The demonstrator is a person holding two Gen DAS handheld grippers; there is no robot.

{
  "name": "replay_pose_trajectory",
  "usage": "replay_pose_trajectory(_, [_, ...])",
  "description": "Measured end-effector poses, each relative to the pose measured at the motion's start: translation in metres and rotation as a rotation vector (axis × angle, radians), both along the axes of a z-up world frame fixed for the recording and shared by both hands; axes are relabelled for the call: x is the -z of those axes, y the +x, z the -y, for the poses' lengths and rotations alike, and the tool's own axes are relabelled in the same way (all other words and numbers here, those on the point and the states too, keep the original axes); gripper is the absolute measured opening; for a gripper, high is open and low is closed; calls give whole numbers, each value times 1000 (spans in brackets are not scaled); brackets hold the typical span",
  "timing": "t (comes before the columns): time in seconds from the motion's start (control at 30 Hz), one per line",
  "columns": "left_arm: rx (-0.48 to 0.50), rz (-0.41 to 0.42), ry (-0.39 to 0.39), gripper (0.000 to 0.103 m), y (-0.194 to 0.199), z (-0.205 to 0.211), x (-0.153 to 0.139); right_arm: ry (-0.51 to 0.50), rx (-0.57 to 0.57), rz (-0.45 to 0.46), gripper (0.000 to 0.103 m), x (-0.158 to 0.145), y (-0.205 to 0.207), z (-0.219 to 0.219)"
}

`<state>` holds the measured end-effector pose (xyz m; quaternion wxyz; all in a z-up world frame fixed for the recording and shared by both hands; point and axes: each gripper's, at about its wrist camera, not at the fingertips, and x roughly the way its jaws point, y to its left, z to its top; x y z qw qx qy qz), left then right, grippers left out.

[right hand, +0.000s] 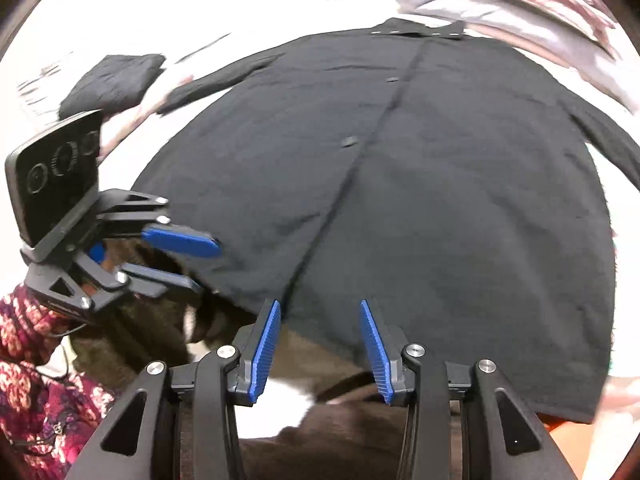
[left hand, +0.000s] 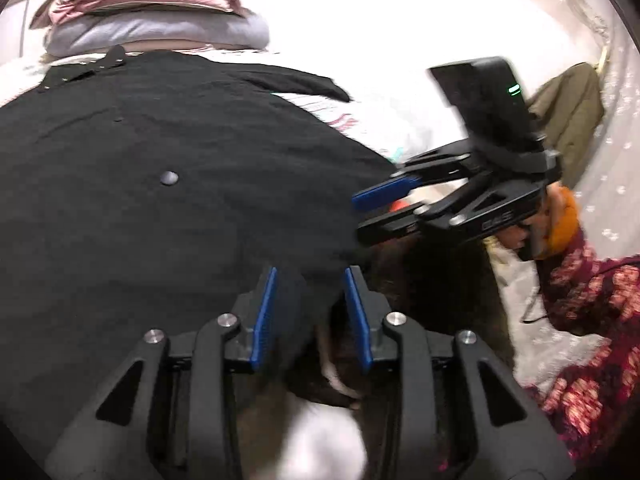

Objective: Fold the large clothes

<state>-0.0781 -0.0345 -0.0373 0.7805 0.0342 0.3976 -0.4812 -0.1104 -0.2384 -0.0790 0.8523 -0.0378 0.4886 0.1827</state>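
A large black buttoned garment lies spread flat on a white bed, collar at the far end; it also fills the right wrist view. My left gripper is open over the garment's near hem, nothing between its blue pads. My right gripper is open at the near hem too, empty. Each gripper shows in the other's view: the right gripper at the garment's right edge, the left gripper at its left edge, both open.
A stack of folded pink and grey clothes sits beyond the collar. A folded black item lies at the far left. A dark brown fabric lies under the near hem. A maroon patterned cloth lies at the right.
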Motion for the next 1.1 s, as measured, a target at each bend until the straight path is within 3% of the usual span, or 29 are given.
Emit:
replay_pose_trajectory(0.07, [-5, -18, 58, 39, 9, 10, 13, -2, 28, 14, 42, -7, 9, 6])
replay_pose_trajectory(0.17, [28, -113, 140, 39, 15, 24, 44, 29, 58, 30, 43, -15, 27, 13])
replay_pose_trajectory(0.23, [63, -124, 126, 39, 7, 24, 49, 42, 81, 24, 43, -14, 39, 16])
replay_pose_trajectory(0.37, [92, -167, 150, 42, 2, 17, 36, 30, 108, -11, 44, 1, 56, 17])
replay_pose_trajectory(0.5, [18, -105, 153, 63, 18, -4, 8, 16, 115, -20, 45, 3, 76, 22])
replay_pose_trajectory(0.57, [-45, -69, 144, 67, 37, -17, -10, 4, 126, -19, 47, 2, 94, 19])
replay_pose_trajectory(0.67, [-135, -22, 161, 70, 78, -28, -31, 6, 128, -19, 50, -7, 130, 20])
replay_pose_trajectory(0.77, [-262, 36, 201, 72, 135, -42, -54, 30, 125, -16, 50, -23, 174, 26])
replay_pose_trajectory(0.87, [-374, 99, 192, 74, 197, -51, -75, 67, 140, 7, 51, -42, 227, 32])
replay_pose_trajectory(1.0, [-479, 169, 153, 77, 274, -42, -86, 157, 178, 34, 51, -60, 307, 45])
replay_pose_trajectory(1.1, [-559, 185, 112, 78, 345, -29, -74, 192, 212, 60, 51, -65, 372, 56])
